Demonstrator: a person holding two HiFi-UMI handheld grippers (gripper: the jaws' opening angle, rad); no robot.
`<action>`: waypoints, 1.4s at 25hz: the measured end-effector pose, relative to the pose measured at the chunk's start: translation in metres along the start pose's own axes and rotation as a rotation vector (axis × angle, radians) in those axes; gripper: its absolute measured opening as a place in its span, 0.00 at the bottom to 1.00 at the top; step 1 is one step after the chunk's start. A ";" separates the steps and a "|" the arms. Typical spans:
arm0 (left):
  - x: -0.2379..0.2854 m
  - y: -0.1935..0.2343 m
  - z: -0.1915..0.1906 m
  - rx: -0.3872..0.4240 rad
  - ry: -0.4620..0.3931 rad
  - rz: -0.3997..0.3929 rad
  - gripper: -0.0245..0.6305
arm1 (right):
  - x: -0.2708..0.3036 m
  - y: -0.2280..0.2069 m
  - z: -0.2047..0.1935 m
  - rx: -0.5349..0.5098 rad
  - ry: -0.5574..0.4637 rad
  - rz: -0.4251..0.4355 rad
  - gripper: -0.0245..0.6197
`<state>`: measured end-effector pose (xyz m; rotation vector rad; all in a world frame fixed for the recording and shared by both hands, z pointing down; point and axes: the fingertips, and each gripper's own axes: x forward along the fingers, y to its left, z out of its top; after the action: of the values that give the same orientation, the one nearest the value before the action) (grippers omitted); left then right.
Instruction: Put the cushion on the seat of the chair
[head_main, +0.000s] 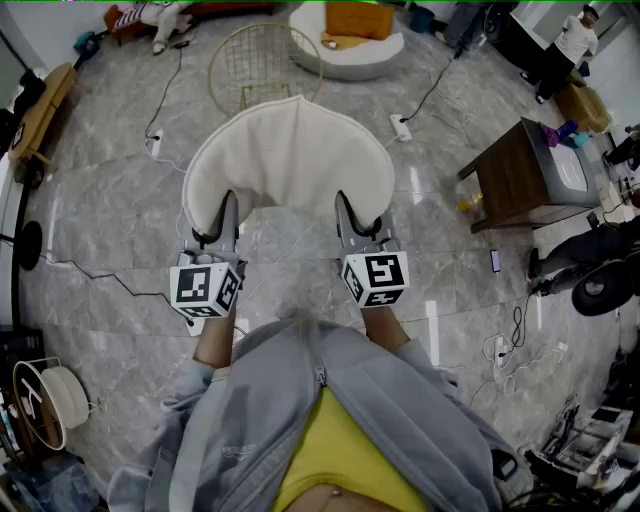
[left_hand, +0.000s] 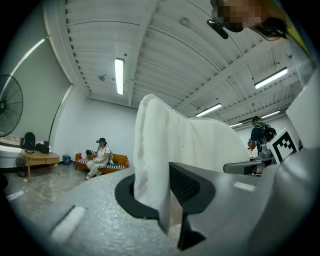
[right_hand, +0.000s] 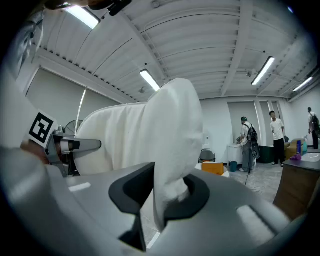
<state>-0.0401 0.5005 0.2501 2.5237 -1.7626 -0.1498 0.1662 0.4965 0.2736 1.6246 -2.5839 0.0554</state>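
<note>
I hold a white, fan-shaped cushion level above the grey marble floor, one gripper on each near corner. My left gripper is shut on its left edge, and the left gripper view shows the fabric pinched between the dark pads of that gripper. My right gripper is shut on the right edge, where the cushion bunches up in the jaws of that gripper. A round gold wire chair frame stands on the floor just beyond the cushion, partly hidden by it.
A white round seat with an orange pillow lies behind the wire chair. A dark wooden table stands at the right. Cables and power strips cross the floor. A person stands far right; another sits on an orange sofa.
</note>
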 end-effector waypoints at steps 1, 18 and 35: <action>0.003 -0.001 0.001 0.002 -0.002 0.000 0.14 | 0.001 -0.002 0.001 -0.001 -0.003 0.000 0.13; 0.083 0.038 -0.007 -0.005 -0.019 -0.021 0.14 | 0.085 -0.036 -0.001 0.011 -0.017 -0.011 0.14; 0.280 0.192 -0.015 -0.023 0.011 -0.090 0.14 | 0.319 -0.069 0.007 0.021 0.011 -0.068 0.14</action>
<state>-0.1213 0.1715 0.2724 2.5840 -1.6345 -0.1587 0.0903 0.1800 0.2952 1.7127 -2.5261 0.0877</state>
